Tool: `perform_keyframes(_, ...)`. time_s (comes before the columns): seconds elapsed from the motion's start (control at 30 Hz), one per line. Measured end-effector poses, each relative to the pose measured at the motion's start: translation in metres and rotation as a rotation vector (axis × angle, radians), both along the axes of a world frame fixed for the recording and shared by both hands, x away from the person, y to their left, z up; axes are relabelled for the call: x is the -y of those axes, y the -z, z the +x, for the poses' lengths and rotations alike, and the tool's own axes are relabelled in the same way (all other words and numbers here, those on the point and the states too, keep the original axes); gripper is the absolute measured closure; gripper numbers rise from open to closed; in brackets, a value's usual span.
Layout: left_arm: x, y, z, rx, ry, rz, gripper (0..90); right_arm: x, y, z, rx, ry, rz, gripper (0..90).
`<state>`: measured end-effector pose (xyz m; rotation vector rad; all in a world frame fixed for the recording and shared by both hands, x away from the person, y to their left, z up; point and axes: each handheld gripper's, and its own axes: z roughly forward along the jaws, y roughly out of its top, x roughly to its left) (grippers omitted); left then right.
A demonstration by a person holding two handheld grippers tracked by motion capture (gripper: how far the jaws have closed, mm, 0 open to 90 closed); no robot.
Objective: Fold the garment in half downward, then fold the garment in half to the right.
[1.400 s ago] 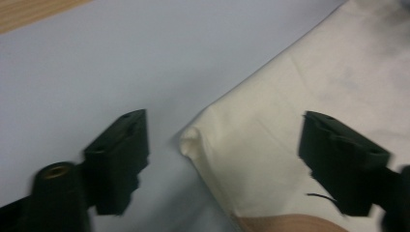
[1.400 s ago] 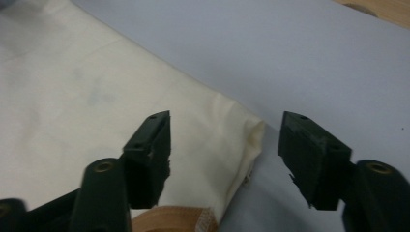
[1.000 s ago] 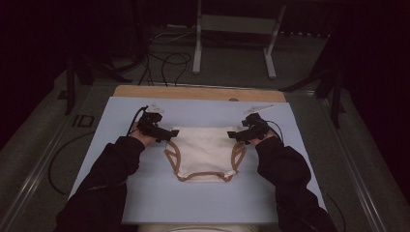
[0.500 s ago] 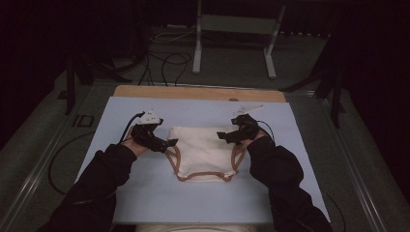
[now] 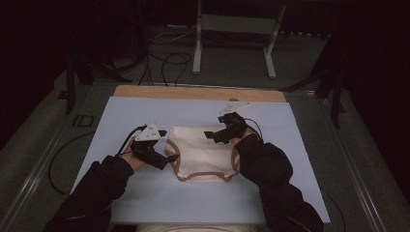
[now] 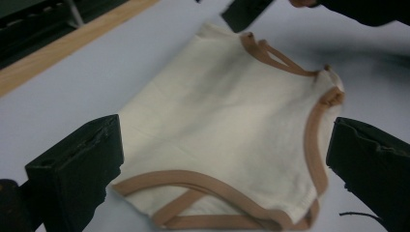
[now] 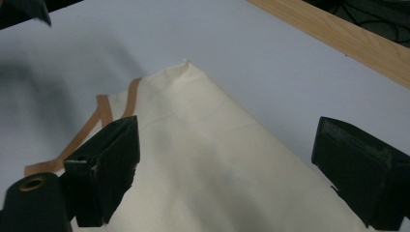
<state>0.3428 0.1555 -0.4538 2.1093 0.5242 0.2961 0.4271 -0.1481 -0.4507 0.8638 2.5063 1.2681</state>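
A cream garment [image 5: 203, 154] with tan trim lies flat on the light blue table top [image 5: 145, 203]. My left gripper [image 5: 170, 158] sits at the garment's left edge, near its lower left corner. In the left gripper view it [image 6: 227, 145] stands open, jaws wide apart, and the garment [image 6: 227, 125] lies between and beyond them, tan bands at its near and right edges. My right gripper [image 5: 212, 135] hovers over the garment's upper right part. It [image 7: 232, 150] is open over plain cream cloth [image 7: 212, 159], with a tan strap to its left.
A wooden strip [image 5: 198, 93] runs along the table's far edge. Beyond it, a metal stand [image 5: 232, 24] and cables [image 5: 164, 58] are on the dark floor. Bare blue surface lies on the near side and at both sides of the garment.
My left gripper has drawn back from the garment's upper left corner toward its lower left. The right gripper has shifted left, in over the cloth. The garment lies about where it was.
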Motion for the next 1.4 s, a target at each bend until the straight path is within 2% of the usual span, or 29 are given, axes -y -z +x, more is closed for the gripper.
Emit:
perform_keyframes(0.17,0.002,0.005,-0.005,-0.008,0.006,-0.010,0.4,-0.008,0.001,0.000,0.001,-0.024,0.000,10.0)
perform_keyframes(0.37,0.004,0.012,-0.011,-0.020,0.033,-0.002,0.4,-0.017,0.003,-0.001,0.001,-0.058,-0.003,10.0)
perform_keyframes(0.53,0.004,0.013,-0.015,-0.028,0.031,0.009,0.4,-0.025,0.003,-0.001,-0.008,-0.081,0.002,10.1)
perform_keyframes(0.7,0.004,0.014,-0.021,-0.035,0.033,0.002,0.4,-0.036,0.003,0.001,-0.010,-0.100,-0.009,10.1)
perform_keyframes(0.77,0.004,0.015,-0.024,-0.025,0.035,0.006,0.4,-0.041,0.004,0.002,-0.013,-0.115,-0.016,10.1)
perform_keyframes(0.93,0.004,0.017,-0.031,-0.045,0.036,0.006,0.4,-0.054,0.004,0.004,-0.011,-0.132,-0.017,10.2)
perform_keyframes(0.97,0.004,0.017,-0.032,-0.059,0.034,0.005,0.6,-0.057,0.004,0.005,-0.012,-0.135,-0.010,10.2)
perform_keyframes(1.03,0.002,0.017,-0.034,-0.080,0.076,-0.025,1.6,-0.062,0.004,0.007,-0.011,-0.142,-0.016,10.3)
perform_keyframes(1.17,0.007,0.021,-0.038,-0.070,0.128,0.009,2.7,-0.073,0.005,0.009,-0.032,-0.162,-0.028,10.3)
perform_keyframes(1.23,0.010,0.025,-0.039,-0.066,0.139,0.043,3.3,-0.078,0.007,0.011,-0.043,-0.167,-0.026,10.3)
perform_keyframes(1.3,0.012,0.028,-0.038,-0.086,0.148,0.056,4.6,-0.084,0.009,0.012,-0.040,-0.183,-0.046,9.4)
perform_keyframes(1.4,0.016,0.034,-0.039,-0.090,0.164,0.085,7.5,-0.091,0.013,0.014,-0.054,-0.190,-0.051,9.4)
